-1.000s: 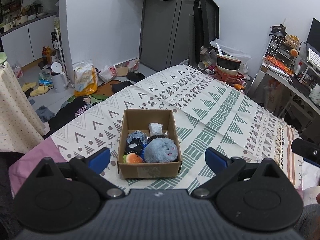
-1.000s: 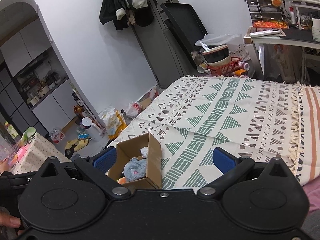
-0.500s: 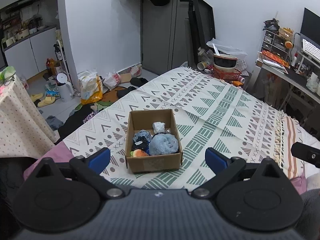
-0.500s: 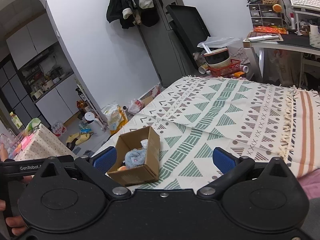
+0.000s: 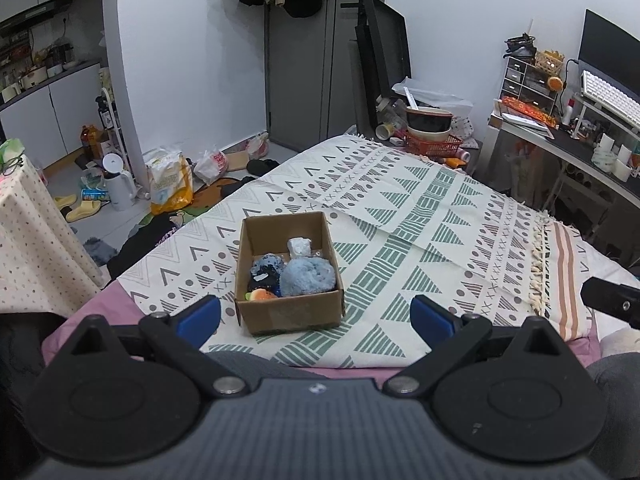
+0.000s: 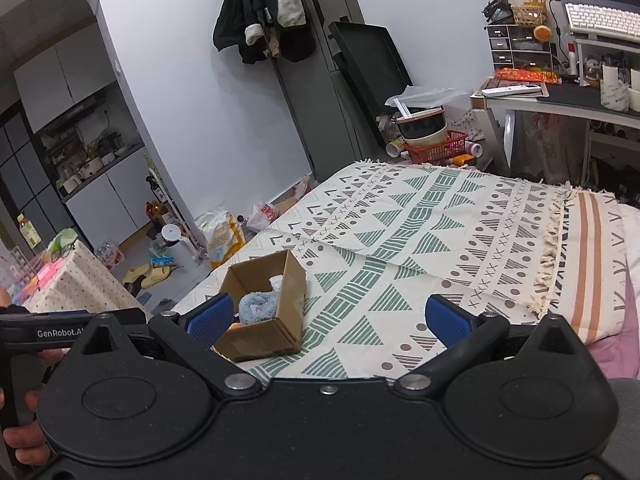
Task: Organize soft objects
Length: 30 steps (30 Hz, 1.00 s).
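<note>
An open cardboard box (image 5: pixel 292 312) sits on the patterned blanket (image 5: pixel 420 216) near the bed's front left edge. It holds a fluffy light blue plush (image 5: pixel 307 277), a dark blue plush (image 5: pixel 265 269), a small white-grey soft item (image 5: pixel 299 246) and an orange one (image 5: pixel 262 295). The box also shows in the right wrist view (image 6: pixel 262 338), with the light blue plush (image 6: pixel 258 307) inside. My left gripper (image 5: pixel 316 314) is open and empty, held back in front of the box. My right gripper (image 6: pixel 327 316) is open and empty, to the right of the box.
The blanket's fringed edge (image 5: pixel 538 264) lies at right over a pink sheet (image 5: pixel 96 322). A dotted tablecloth table (image 5: pixel 36 236) stands left. The floor beyond holds bags (image 5: pixel 168 184) and a kettle (image 5: pixel 118 182). A desk (image 5: pixel 580 152) and a red basket (image 5: pixel 434 146) stand behind the bed.
Both grippers have drawn back and risen from the box, which now looks smaller and farther off. Both have stayed open and empty.
</note>
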{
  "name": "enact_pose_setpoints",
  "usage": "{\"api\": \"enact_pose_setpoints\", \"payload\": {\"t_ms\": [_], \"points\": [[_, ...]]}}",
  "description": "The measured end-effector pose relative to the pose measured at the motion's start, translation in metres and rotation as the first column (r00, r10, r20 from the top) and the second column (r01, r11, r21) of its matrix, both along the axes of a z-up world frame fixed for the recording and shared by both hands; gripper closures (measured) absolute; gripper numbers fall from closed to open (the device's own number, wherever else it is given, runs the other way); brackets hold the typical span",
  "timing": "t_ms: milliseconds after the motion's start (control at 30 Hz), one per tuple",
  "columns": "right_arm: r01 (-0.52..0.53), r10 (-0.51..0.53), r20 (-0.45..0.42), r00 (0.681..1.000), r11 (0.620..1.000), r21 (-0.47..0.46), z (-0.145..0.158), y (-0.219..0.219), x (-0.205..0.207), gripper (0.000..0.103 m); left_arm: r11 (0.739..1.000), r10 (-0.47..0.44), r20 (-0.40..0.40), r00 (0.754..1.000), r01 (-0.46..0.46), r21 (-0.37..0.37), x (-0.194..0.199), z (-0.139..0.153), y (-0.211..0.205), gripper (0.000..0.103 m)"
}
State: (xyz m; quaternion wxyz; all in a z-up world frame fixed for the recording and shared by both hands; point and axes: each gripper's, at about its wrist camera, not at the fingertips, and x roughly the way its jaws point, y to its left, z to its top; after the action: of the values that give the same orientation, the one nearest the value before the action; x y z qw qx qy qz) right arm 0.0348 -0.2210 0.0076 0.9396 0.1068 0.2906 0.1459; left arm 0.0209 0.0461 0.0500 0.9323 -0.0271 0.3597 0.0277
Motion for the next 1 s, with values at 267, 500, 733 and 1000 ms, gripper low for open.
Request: {"api": "enact_pose_setpoints", "payload": {"t_ms": [267,500,733,1000], "points": [[0.0,0.0,-0.003,1.0,1.0,-0.031,-0.006,-0.002,-0.004,0.0,1.0,-0.012,-0.013,1.0,0.012,0.004,-0.003,-0.008,-0.005,0.003],[0.002,-0.004,-0.03,1.0,0.999,-0.052,-0.015,0.0,-0.001,0.0,1.0,-0.016,-0.019,1.0,0.016,0.01,-0.001,-0.012,-0.007,0.003],[0.006,-0.008,-0.05,0.999,0.999,-0.049,-0.022,-0.003,0.003,0.0,1.0,-0.018,-0.018,1.0,0.019,0.011,0.001,-0.013,-0.007,0.003],[0.006,-0.009,-0.044,0.999,0.999,-0.05,-0.021,-0.005,0.002,0.0,1.0,-0.02,-0.018,1.0,0.02,0.012,0.004,-0.013,-0.012,0.003]]}}
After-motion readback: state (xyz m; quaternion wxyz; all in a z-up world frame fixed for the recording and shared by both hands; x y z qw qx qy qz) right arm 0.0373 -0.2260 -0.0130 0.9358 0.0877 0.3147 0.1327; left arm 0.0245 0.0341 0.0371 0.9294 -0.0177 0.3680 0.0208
